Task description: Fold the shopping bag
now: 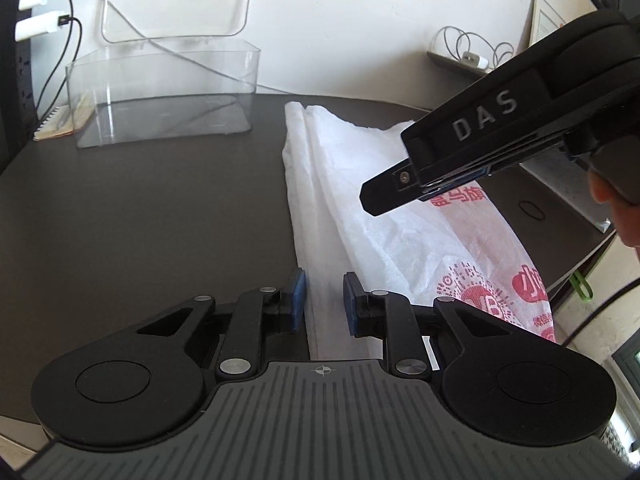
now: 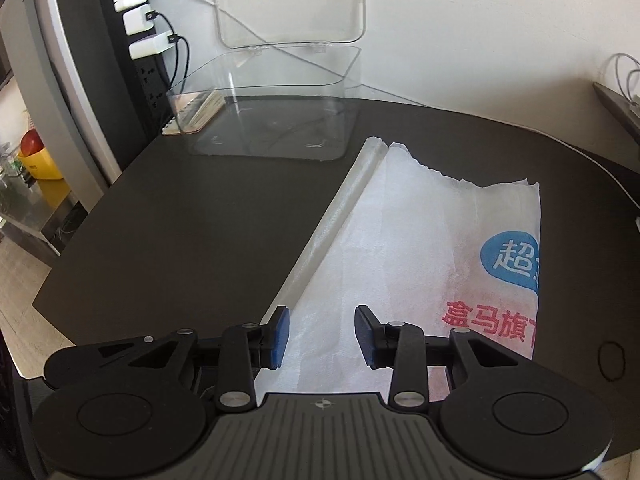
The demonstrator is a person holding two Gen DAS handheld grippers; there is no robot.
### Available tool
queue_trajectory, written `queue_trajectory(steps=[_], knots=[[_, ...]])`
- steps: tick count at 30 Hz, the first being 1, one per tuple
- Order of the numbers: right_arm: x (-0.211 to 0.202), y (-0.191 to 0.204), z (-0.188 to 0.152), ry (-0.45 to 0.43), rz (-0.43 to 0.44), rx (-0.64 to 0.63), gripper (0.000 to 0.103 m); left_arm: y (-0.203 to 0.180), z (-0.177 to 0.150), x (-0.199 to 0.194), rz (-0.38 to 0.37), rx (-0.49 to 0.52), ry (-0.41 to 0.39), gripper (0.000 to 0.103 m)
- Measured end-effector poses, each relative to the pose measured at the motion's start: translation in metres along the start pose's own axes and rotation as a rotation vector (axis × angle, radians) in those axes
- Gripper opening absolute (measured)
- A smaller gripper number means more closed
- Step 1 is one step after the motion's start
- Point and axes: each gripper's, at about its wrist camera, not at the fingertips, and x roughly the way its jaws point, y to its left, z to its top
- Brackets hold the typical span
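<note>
Your left gripper [image 1: 324, 300] stands parted in its own wrist view, the blue pads [image 1: 297, 299] either side of a folded strip along the left edge of the shopping bag [image 1: 360, 208], not closed on it. That white bag lies flat on the dark table [image 1: 160, 208], running away from you, its red print on the right part near you. Across the upper right of this view your right gripper [image 1: 374, 196] reaches in above the bag; you see it side-on, so whether its fingers are apart cannot be told from here. At the right edge a bit of your hand [image 1: 616, 216] shows. Beyond the bag, at the table's far left, stands a clear plastic box [image 1: 168, 92] with its lid [image 1: 176, 0] leaning on the wall. In the right wrist view, your right gripper [image 2: 322, 336] is plainly released, both fingers wide apart over the near end of the shopping bag [image 2: 400, 232], gripping nothing. The bag's long folded edge runs diagonally from the left finger toward the clear plastic box [image 2: 272, 120], and blue and red print sits on its right side. White chargers [image 2: 140, 16] are plugged into a power strip at the upper left.
</note>
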Motion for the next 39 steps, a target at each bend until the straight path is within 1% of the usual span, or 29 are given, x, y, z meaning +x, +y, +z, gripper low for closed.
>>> queue_trajectory(steps=[2, 4, 5, 6, 8, 11, 12, 13, 16, 17, 18, 19, 21, 22, 23, 25, 27, 29, 30, 31, 32, 34, 35, 36, 37, 38, 39], knots=[[-0.011, -0.017, -0.009, -0.020, -0.023, 0.051, 0.044, -0.002, 0.004, 0.003, -0.018, 0.010, 0.013, 0.032], [-0.022, -0.042, -0.021, -0.041, -0.077, 0.111, 0.053, 0.007, 0.009, -0.003, -0.031, 0.018, 0.030, 0.037], [-0.026, -0.056, -0.028, -0.043, -0.088, 0.144, 0.056, 0.013, 0.012, -0.009, -0.029, 0.027, 0.025, 0.038], [-0.029, -0.070, -0.035, -0.042, -0.091, 0.178, 0.062, 0.019, 0.015, -0.015, -0.025, 0.037, 0.017, 0.041], [-0.029, -0.094, -0.045, -0.036, -0.095, 0.232, 0.063, 0.027, 0.023, -0.027, -0.019, 0.057, -0.002, 0.041], [-0.026, -0.121, -0.054, -0.033, -0.092, 0.288, 0.060, 0.014, 0.024, -0.020, -0.042, 0.096, 0.018, 0.041], [-0.023, -0.126, -0.055, -0.033, -0.087, 0.298, 0.057, 0.009, 0.024, -0.017, -0.051, 0.109, 0.026, 0.041], [-0.018, -0.130, -0.056, -0.028, -0.089, 0.298, 0.051, 0.004, 0.024, -0.014, -0.059, 0.122, 0.033, 0.041], [0.003, -0.137, -0.054, 0.003, -0.110, 0.268, 0.046, -0.010, 0.024, -0.006, -0.084, 0.162, 0.056, 0.040], [0.007, -0.137, -0.052, 0.000, -0.120, 0.248, 0.042, -0.015, 0.024, -0.003, -0.093, 0.175, 0.063, 0.040], [0.010, -0.137, -0.050, -0.009, -0.130, 0.227, 0.034, -0.019, 0.024, 0.000, -0.101, 0.188, 0.070, 0.040], [0.012, -0.137, -0.048, -0.010, -0.133, 0.211, 0.020, -0.024, 0.024, 0.003, -0.110, 0.201, 0.078, 0.040], [0.016, -0.135, -0.042, -0.009, -0.111, 0.176, 0.005, -0.033, 0.025, 0.008, -0.127, 0.227, 0.093, 0.040], [0.020, -0.129, -0.037, -0.019, -0.114, 0.125, 0.004, -0.036, 0.024, 0.014, -0.111, 0.233, 0.106, 0.040], [0.023, -0.124, -0.033, -0.038, -0.140, 0.076, 0.004, -0.038, 0.024, 0.021, -0.091, 0.237, 0.121, 0.039], [0.028, -0.115, -0.026, -0.077, -0.204, -0.014, 0.003, -0.041, 0.027, 0.031, -0.068, 0.243, 0.116, 0.038], [0.036, -0.113, -0.015, -0.100, -0.248, -0.046, 0.003, -0.045, 0.035, 0.044, -0.043, 0.251, 0.101, 0.038], [0.047, -0.117, -0.004, -0.099, -0.274, -0.053, 0.003, -0.047, 0.043, 0.057, -0.024, 0.254, 0.090, 0.038], [0.051, -0.120, 0.000, -0.089, -0.274, -0.051, 0.005, -0.048, 0.046, 0.062, -0.017, 0.253, 0.085, 0.040], [0.055, -0.123, 0.004, -0.076, -0.271, -0.049, 0.014, -0.047, 0.049, 0.067, -0.011, 0.251, 0.080, 0.041], [0.058, -0.126, 0.007, -0.063, -0.268, -0.046, 0.019, -0.046, 0.050, 0.064, -0.011, 0.244, 0.074, 0.041], [0.051, -0.131, 0.010, -0.064, -0.251, -0.027, 0.036, -0.041, 0.052, 0.054, -0.012, 0.227, 0.062, 0.046], [0.046, -0.133, 0.011, -0.067, -0.241, -0.017, 0.038, -0.039, 0.053, 0.049, -0.013, 0.219, 0.056, 0.048], [0.034, -0.134, 0.011, -0.079, -0.230, -0.005, 0.043, -0.037, 0.054, 0.045, -0.014, 0.211, 0.050, 0.052], [0.021, -0.134, 0.010, -0.093, -0.217, 0.009, 0.051, -0.034, 0.055, 0.040, -0.015, 0.202, 0.044, 0.055], [0.007, -0.133, 0.007, -0.101, -0.196, 0.024, 0.055, -0.032, 0.056, 0.035, -0.015, 0.194, 0.039, 0.057], [-0.007, -0.132, 0.004, -0.105, -0.173, 0.039, 0.065, -0.027, 0.056, 0.024, -0.008, 0.185, 0.024, 0.059]])
